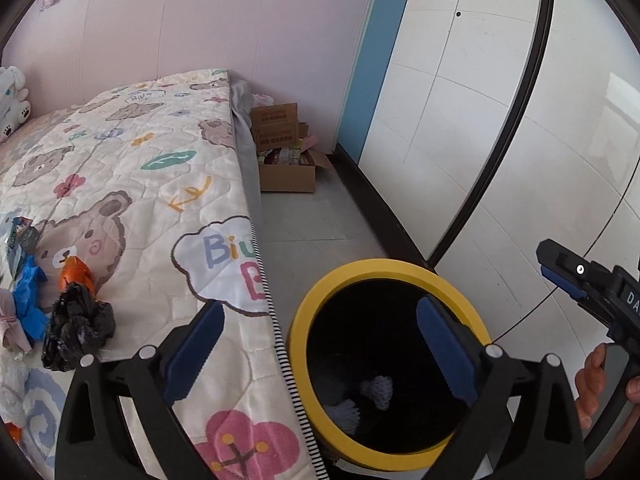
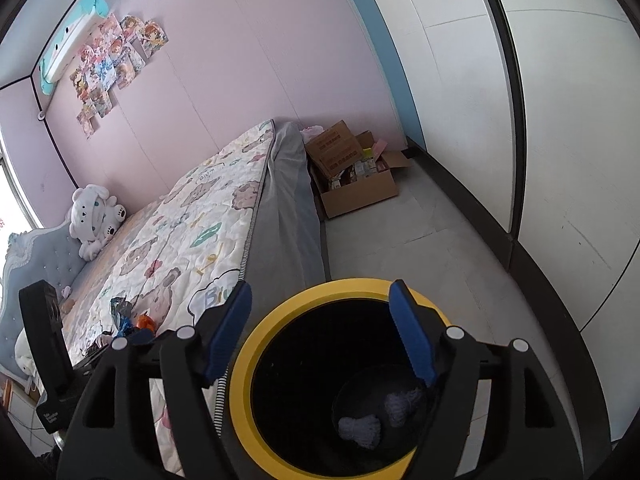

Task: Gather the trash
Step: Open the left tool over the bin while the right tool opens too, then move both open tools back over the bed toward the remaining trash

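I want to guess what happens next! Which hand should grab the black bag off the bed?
Probably the left. Its open, empty gripper sits nearest the bed, with the black bag just beside its fingers. The right gripper hangs over the bin, farther from the pile.

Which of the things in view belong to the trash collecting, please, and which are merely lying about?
For the job:
yellow-rimmed bin
crumpled black bag
orange wrapper
blue scrap

Just lying about:
cardboard boxes
white plush toy
posters
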Demonstrator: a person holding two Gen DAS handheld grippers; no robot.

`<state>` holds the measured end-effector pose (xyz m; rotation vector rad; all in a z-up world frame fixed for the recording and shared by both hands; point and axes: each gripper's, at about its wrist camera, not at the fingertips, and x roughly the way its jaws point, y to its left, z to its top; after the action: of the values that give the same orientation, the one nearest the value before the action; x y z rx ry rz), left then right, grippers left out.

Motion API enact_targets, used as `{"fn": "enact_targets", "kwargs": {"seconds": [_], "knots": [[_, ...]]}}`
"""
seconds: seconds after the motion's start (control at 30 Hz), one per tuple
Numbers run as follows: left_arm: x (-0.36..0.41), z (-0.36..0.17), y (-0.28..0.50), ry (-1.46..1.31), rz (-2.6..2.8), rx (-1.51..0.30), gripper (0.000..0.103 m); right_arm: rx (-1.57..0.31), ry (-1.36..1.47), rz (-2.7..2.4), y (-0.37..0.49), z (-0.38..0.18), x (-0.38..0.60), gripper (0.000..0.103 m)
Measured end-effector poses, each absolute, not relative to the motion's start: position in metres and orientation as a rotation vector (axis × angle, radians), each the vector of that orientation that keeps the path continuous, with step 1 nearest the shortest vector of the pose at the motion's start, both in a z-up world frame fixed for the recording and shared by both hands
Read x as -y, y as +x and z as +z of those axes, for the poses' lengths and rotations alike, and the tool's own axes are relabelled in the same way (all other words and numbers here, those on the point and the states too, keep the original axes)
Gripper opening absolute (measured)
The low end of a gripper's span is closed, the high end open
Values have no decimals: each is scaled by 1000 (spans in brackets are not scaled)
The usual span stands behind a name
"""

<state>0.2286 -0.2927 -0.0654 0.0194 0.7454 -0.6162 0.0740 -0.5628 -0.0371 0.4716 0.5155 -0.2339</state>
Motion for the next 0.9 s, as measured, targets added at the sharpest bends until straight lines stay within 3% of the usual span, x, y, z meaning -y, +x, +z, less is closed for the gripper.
{"fn": "enact_targets", "kwargs": {"seconds": [0.43, 0.9], "knots": [[216, -37, 222, 6, -491, -676, 95, -472, 399, -108, 64, -11, 503, 84], [120, -22, 212, -22, -354, -629, 95, -467, 357, 37, 67, 14, 428, 88]]}}
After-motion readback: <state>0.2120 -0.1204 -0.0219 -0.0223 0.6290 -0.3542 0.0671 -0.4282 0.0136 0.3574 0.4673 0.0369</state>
